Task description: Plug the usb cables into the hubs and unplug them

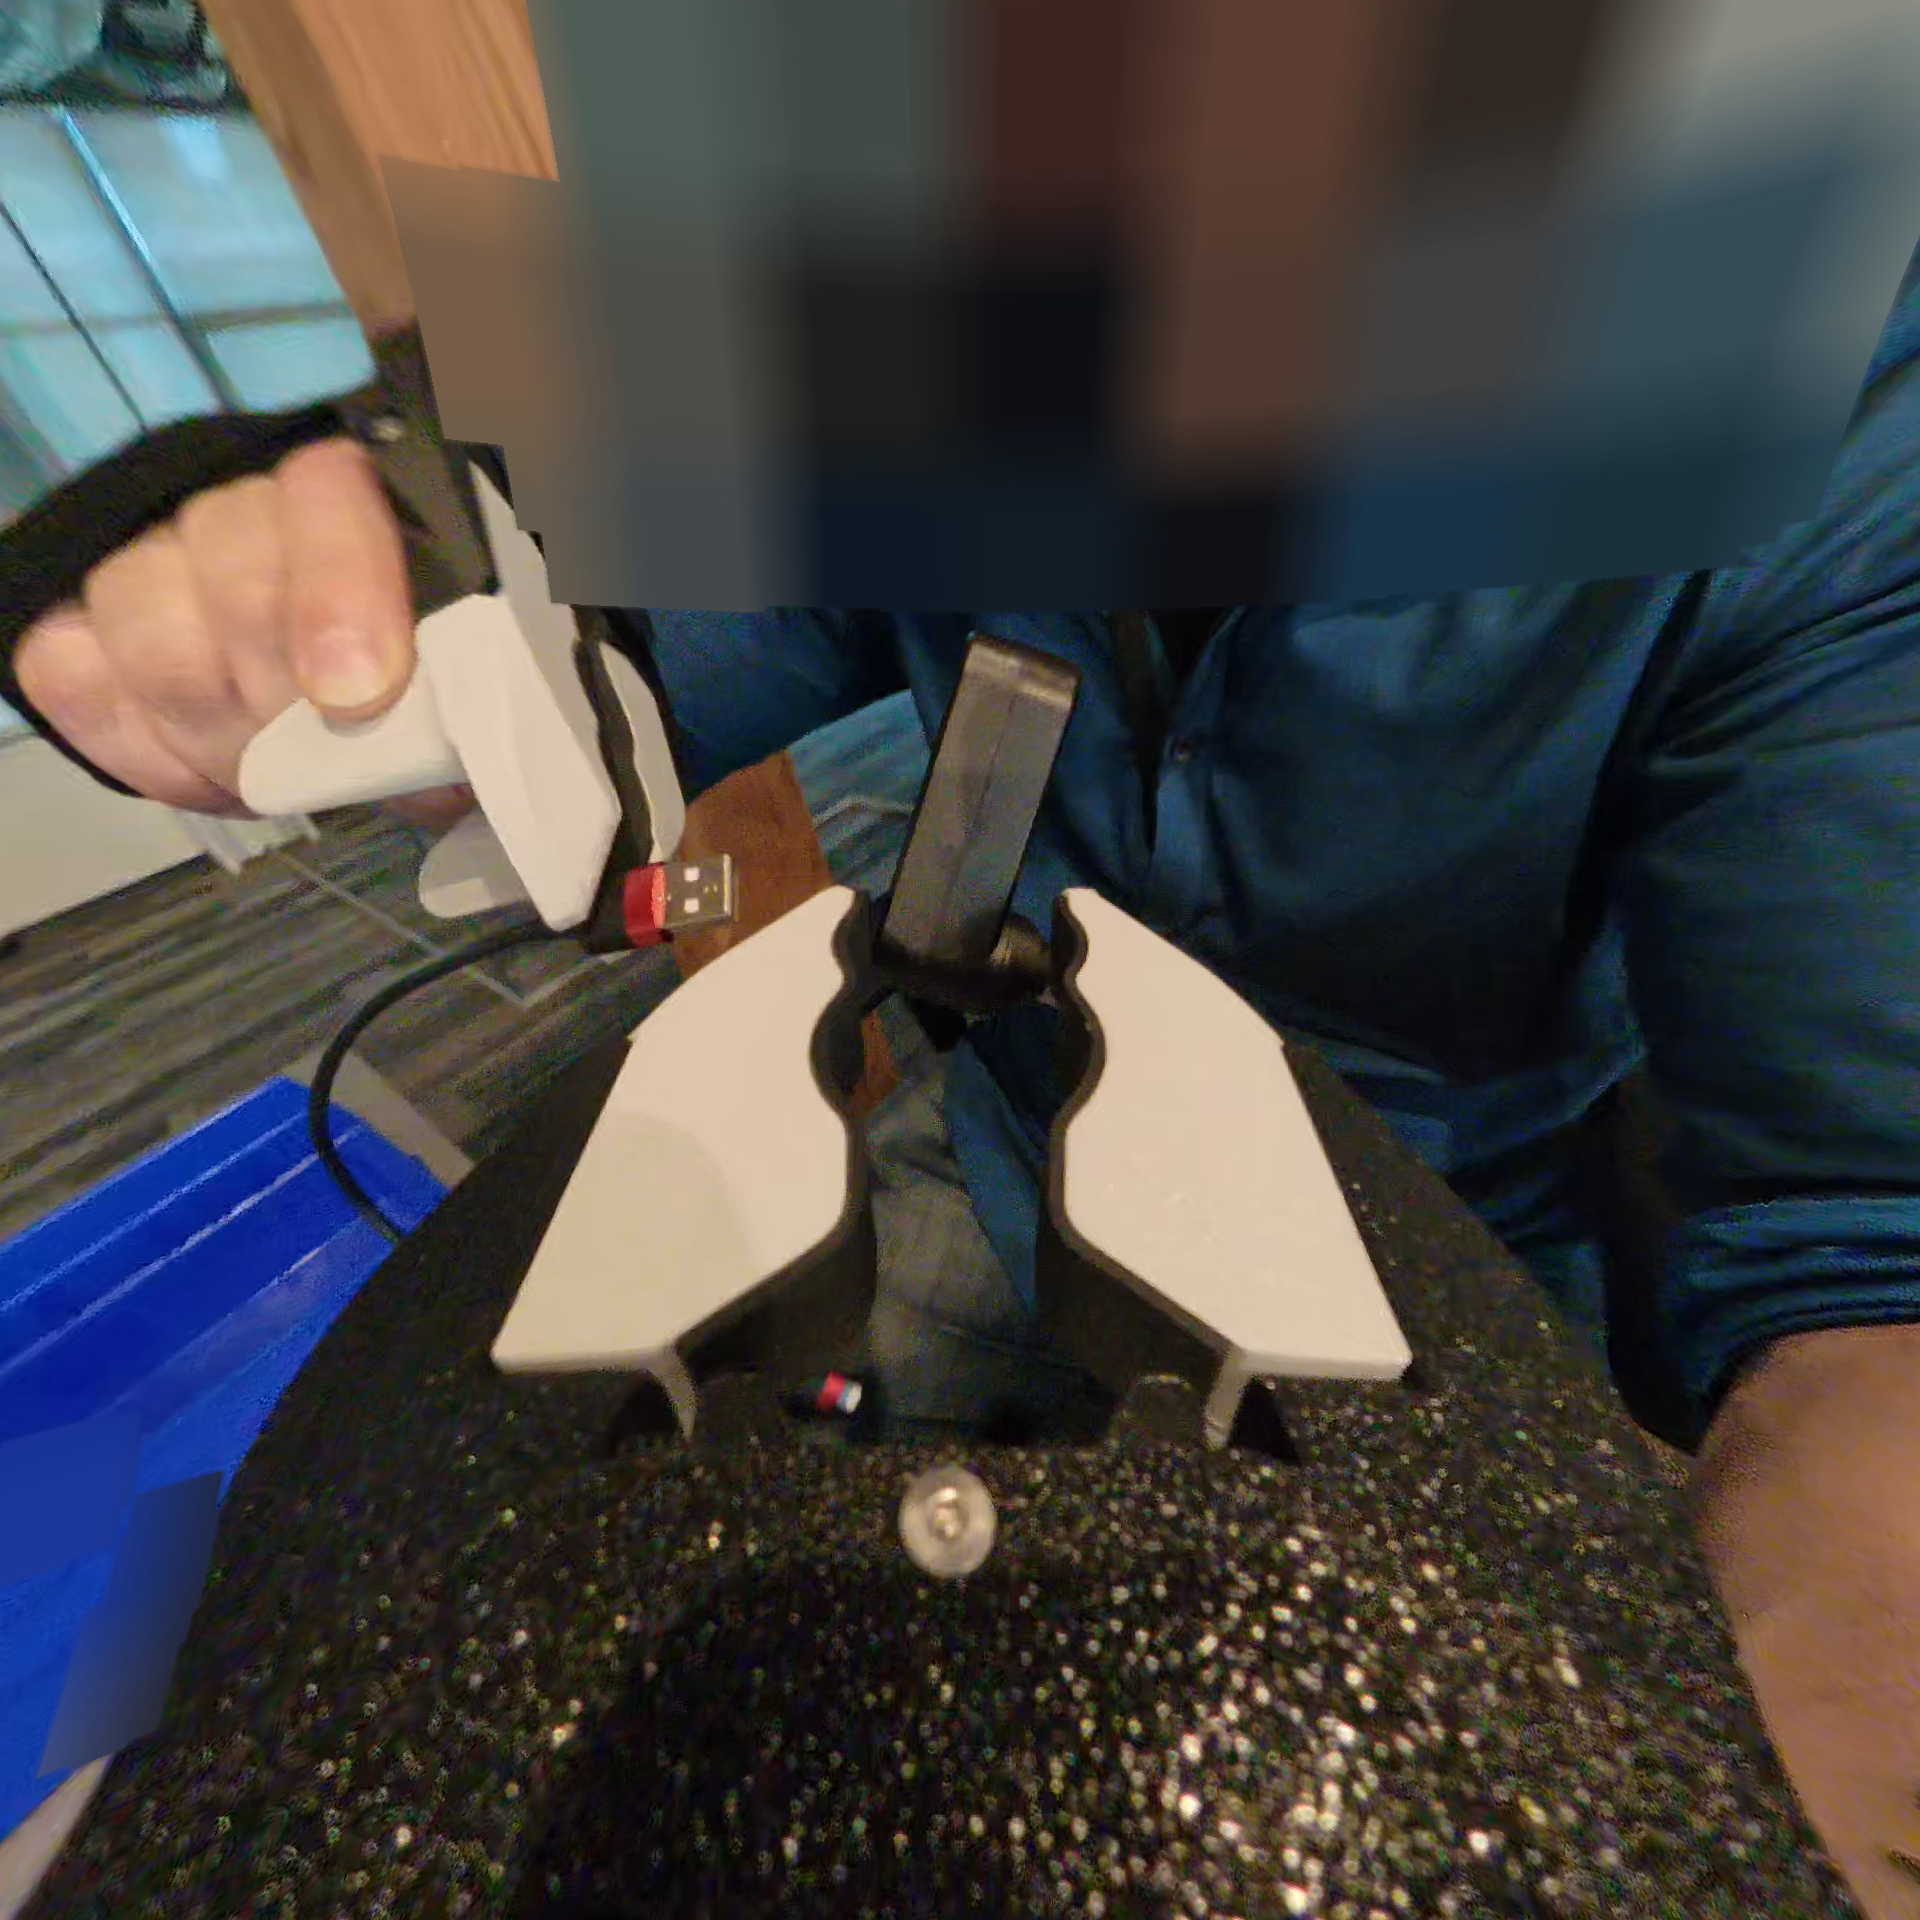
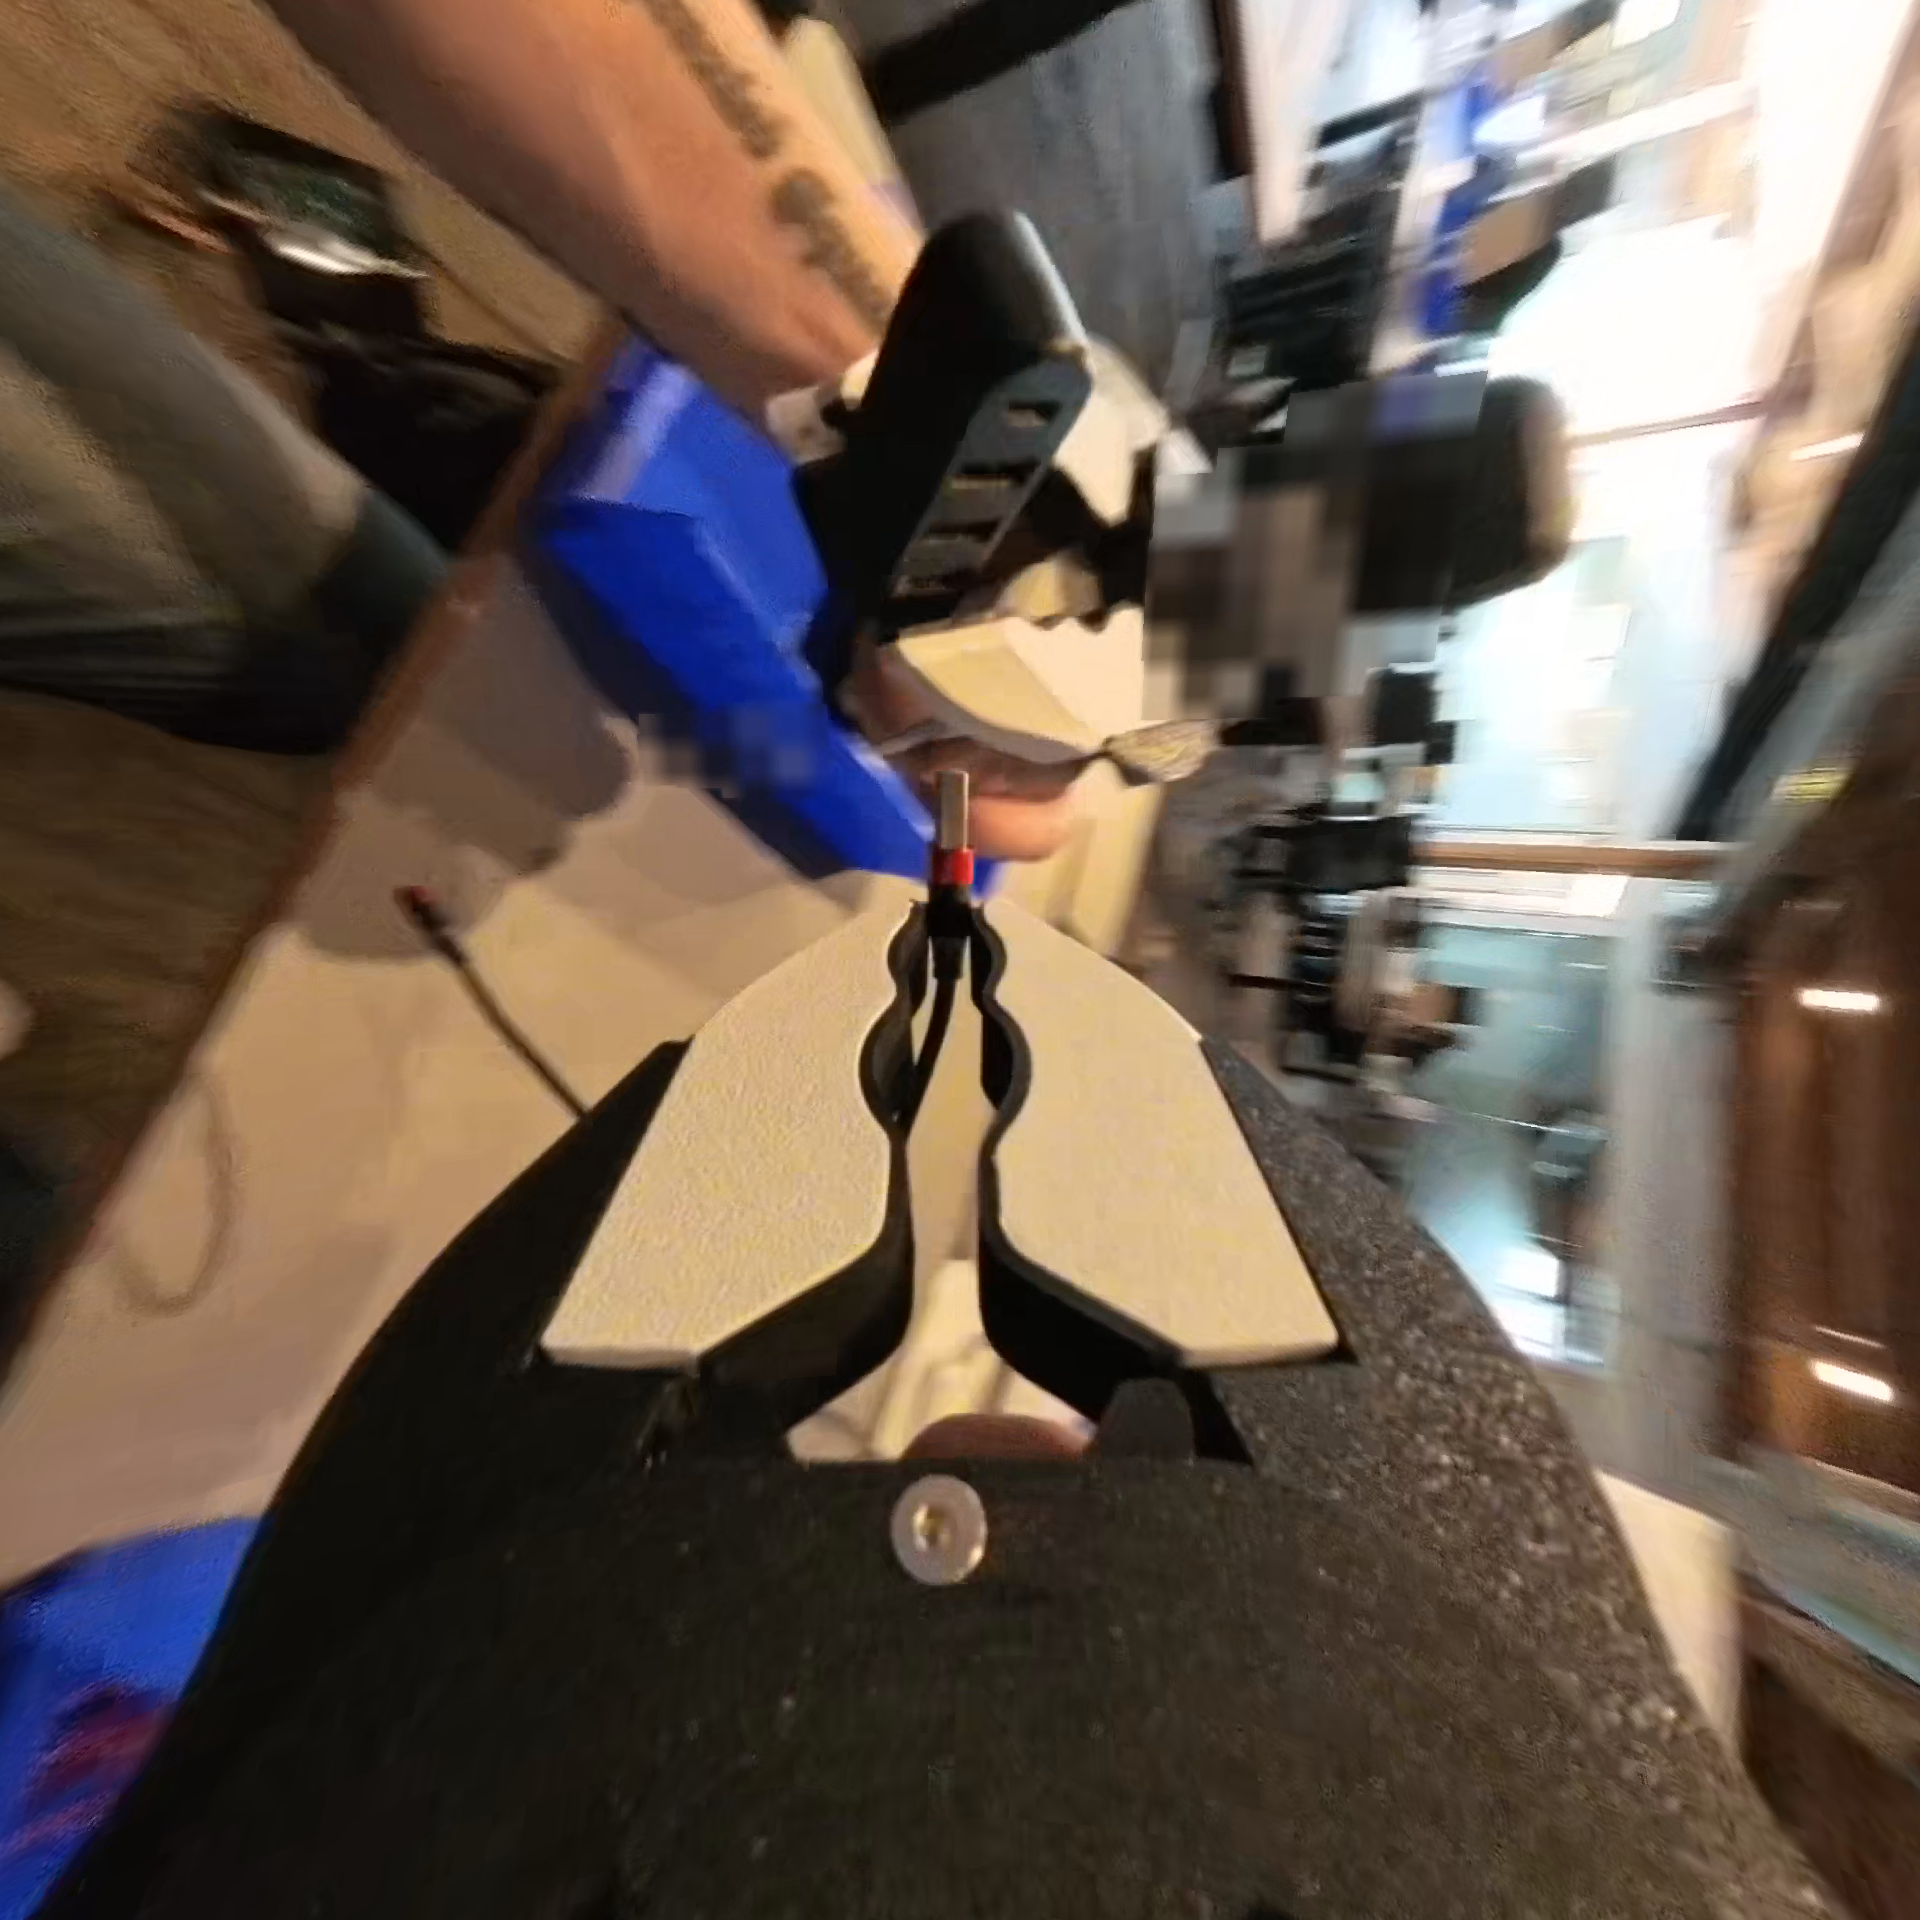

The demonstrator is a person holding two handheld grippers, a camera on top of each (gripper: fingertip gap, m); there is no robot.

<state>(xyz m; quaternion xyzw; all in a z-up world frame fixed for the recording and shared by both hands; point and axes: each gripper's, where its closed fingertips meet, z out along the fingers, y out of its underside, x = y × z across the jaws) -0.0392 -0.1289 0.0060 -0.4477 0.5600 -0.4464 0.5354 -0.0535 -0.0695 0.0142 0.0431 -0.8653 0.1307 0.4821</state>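
left gripper (image 1: 961,961) clamps hub (image 1: 982,800) | right gripper (image 2: 951,925) pinches USB cable (image 2: 940,935); hub ports (image 2: 971,488) visible here

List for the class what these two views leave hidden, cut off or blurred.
- Left wrist view: the hub's ports face away, and its lower end is hidden in the left gripper.
- Left wrist view: the cable runs behind the gripper body.
- Right wrist view: motion blur smears the background beyond the USB plug.

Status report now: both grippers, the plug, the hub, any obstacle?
Left gripper shut on black hub, held upright. Right gripper shut on USB plug, red collar, not inserted. Gap between plug and hub clear.
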